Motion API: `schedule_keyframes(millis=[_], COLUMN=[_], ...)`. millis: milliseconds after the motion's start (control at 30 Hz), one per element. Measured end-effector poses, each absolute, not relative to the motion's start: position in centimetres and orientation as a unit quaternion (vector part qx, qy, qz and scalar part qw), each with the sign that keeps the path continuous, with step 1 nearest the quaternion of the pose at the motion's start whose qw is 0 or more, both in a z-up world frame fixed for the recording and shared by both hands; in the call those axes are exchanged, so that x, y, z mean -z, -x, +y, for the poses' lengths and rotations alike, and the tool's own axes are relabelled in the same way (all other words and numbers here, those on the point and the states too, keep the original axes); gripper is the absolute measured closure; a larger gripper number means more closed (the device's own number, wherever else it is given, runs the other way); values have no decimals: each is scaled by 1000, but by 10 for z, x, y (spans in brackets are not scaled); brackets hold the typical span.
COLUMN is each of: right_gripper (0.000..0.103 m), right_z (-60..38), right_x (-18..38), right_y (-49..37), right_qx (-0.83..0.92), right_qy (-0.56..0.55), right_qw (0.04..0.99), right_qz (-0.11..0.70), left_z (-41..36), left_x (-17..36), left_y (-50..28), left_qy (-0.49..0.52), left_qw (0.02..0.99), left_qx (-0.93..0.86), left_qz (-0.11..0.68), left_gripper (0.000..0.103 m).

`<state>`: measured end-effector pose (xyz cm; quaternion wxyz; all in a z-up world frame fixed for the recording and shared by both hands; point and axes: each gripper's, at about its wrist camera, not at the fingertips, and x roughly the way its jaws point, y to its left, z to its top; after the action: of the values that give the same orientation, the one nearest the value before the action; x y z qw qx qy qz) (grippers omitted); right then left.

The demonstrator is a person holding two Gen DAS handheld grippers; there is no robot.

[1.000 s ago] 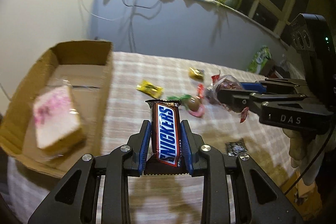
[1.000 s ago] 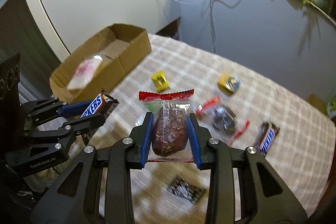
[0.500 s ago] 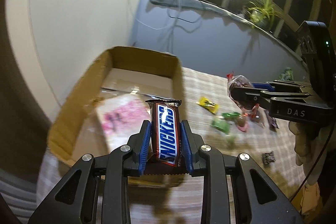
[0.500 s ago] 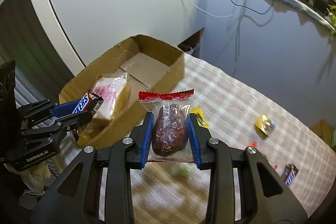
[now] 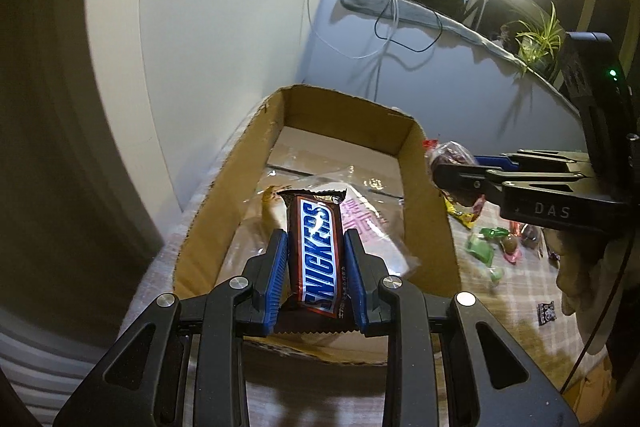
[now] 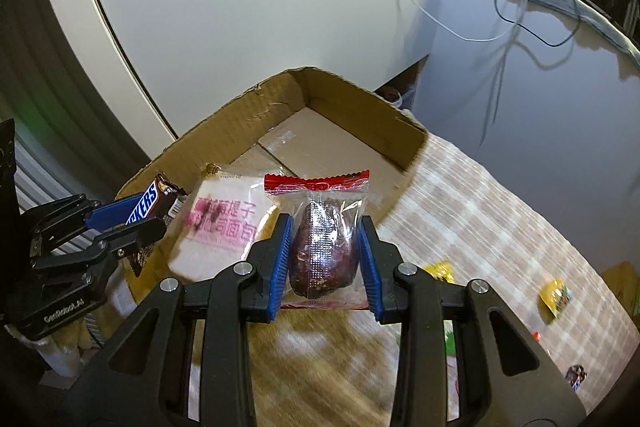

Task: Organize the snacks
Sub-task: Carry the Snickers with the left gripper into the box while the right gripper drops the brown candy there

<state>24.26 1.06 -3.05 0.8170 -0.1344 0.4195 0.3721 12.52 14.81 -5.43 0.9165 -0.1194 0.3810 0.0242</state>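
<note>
1. Left wrist view: left claw (image 5: 316, 269) pinches a brown-and-blue Snickers bar (image 5: 318, 253) above the near end of the open brown cardboard box (image 5: 428, 187). Inside lies a clear-wrapped pink-printed bread slice (image 5: 372, 227). Small wrapped sweets (image 5: 492, 247) remain on the checked surface (image 5: 516, 291), right.
2. Right wrist view: right claw (image 6: 326, 255) pinches a clear red-topped packet of dark fruit (image 6: 324, 247) near the box's right wall. Judged: one snack boxed, two arriving, several left.

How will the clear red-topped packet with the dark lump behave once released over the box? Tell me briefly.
The packet probably drops lump-first: its weight looks concentrated in that dark piece. Its glossy film looks slippery and crinkly. The rounded lump may roll a little on the cardboard box floor.
</note>
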Motion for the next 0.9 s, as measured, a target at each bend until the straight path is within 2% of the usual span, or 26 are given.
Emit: schedule_keyframes(millis=[433, 500, 633, 700, 900], right_gripper=[68, 65, 61, 52, 49], right_z=[37, 38, 37, 34, 25], right_x=[40, 41, 40, 38, 30], right_y=[-247, -247, -246, -245, -242], right_qx=[-375, -372, -371, -370, -367], right_qy=[151, 153, 152, 152, 145], right_qw=[811, 813, 814, 817, 822], right_qz=[422, 421, 420, 416, 410], left_z=[158, 158, 161, 161, 159], left_x=[56, 55, 54, 53, 51], left_y=[-129, -127, -126, -125, -124], left_qy=[131, 132, 134, 134, 132], left_qw=[915, 916, 917, 917, 919], left_qx=[-32, -34, -36, -36, -34], left_qz=[379, 377, 374, 374, 371], left_gripper=[75, 70, 69, 69, 69])
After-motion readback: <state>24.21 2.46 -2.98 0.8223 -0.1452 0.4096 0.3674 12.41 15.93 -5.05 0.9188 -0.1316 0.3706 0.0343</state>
